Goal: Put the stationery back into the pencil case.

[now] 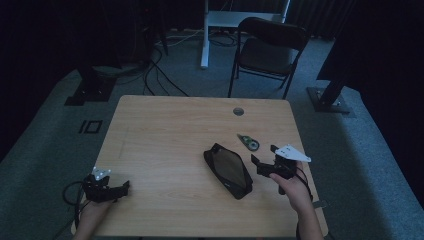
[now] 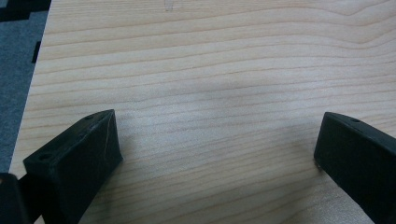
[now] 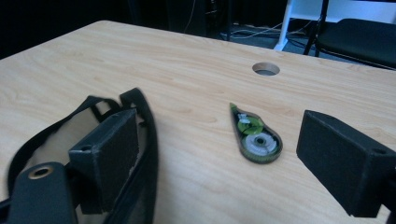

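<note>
Meanwhile, from above, the right tool (image 1: 264, 159) hovers wide open beside a black pouch (image 1: 228, 171); the left tool (image 2: 217, 154), open and empty, idles over bare tabletop (image 2: 224, 60). Closer, the correction-tape dispenser (image 3: 255, 136) lies ahead, best approached squarely, jaws straddling it.

A black, flat, oblong fabric pouch (image 1: 228, 171) with a mesh-like face is being seen lying flat on the wooden tabletop, set diagonally, its opening edge gaping in the right gripper view (image 3: 140, 140). Just beside it, apart from it, a small teardrop-shaped correction-tape dispenser (image 3: 255, 135) with green and clear plastic casing is lying flat (image 1: 248, 142).
</note>
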